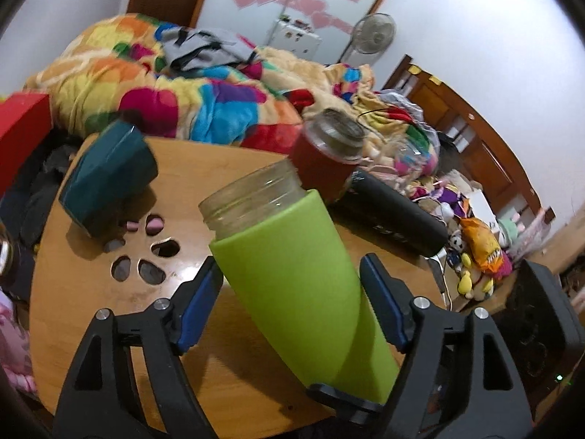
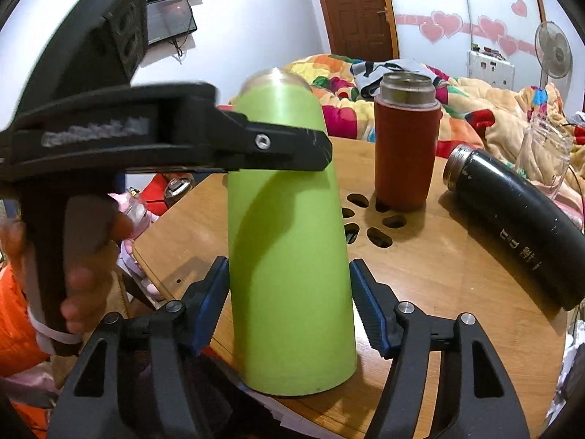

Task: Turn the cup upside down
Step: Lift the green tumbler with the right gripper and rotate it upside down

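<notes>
Green cup (image 2: 289, 241), round wooden table (image 2: 438, 285), bright quilted bed (image 1: 146, 87)

I can make out white characters printed along the side of the black flask (image 2: 519, 219) lying on the table, but not read them. Pale lettering runs along the left gripper (image 2: 292, 153) arm, too blurred to read.

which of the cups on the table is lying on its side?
The black cup, on its side at the table's right. The red-sleeved cup stands upright; the green-sleeved cup sits between the right gripper's fingers.
</notes>
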